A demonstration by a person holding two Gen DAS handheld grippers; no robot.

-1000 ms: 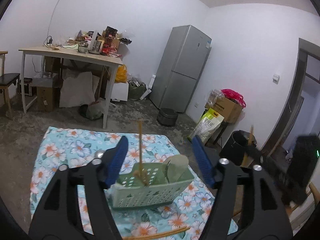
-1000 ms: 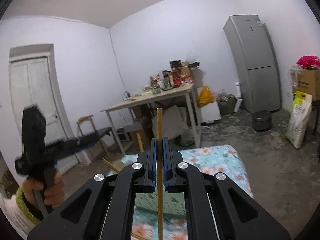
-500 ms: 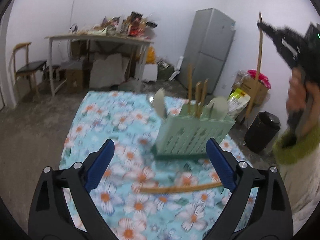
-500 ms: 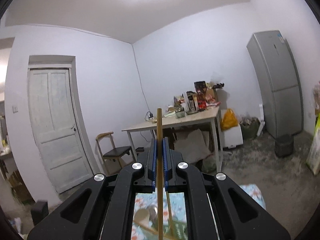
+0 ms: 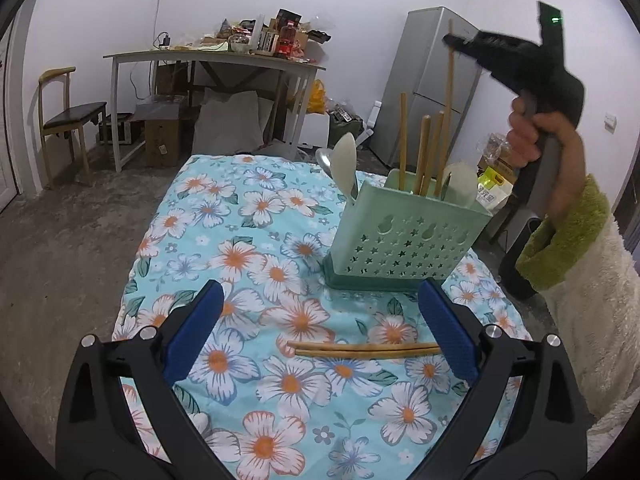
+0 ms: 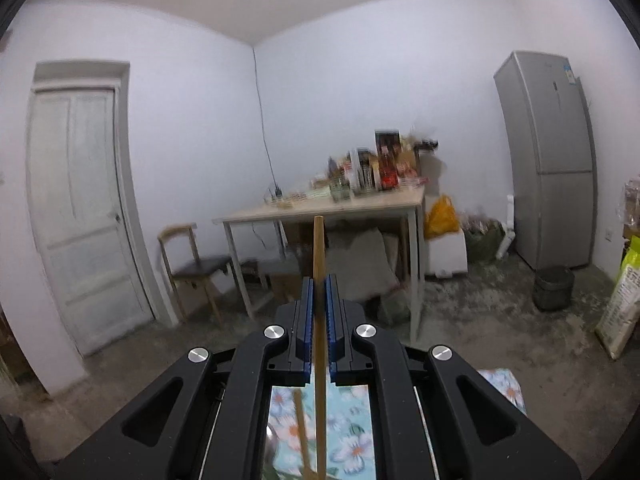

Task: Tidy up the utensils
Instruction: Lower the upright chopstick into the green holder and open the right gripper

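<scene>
1. You are carrying a single wooden chopstick [image 6: 319, 280] upright in your right claw [image 6: 319, 320]; its jaws are pinching the stick tight, and in the left wrist view it is hanging above the far right of the green utensil caddy [image 5: 404, 240].
2. Your left claw [image 5: 320, 336] is standing wide with nothing between its pads; its jaws have just been opening. It is hovering low over the pair of chopsticks [image 5: 364, 350] lying flat on the floral cloth [image 5: 224, 216], just on the near side of the caddy.
3. The caddy is already holding several chopsticks upright in its far compartment, plus pale spoons [image 5: 347, 160] at its left and right ends.
4. Judging by this, two steps are running together: the right stick is waiting to be dropped in, and the left is lining up a pickup.
5. For the drop, you will probably need the stick's lower tip over the chopstick compartment before releasing.
6. For the pickup, the flat pair looks thin and close to the cloth, so the pads may snag fabric or catch only one stick.
7. The floral cloth is covering a low surface over a rough concrete floor [image 5: 60, 240]; beyond are standing a cluttered tabletop [image 5: 216, 56], a chair [image 5: 68, 108], a grey fridge [image 6: 548, 152] and a white door [image 6: 80, 200].
</scene>
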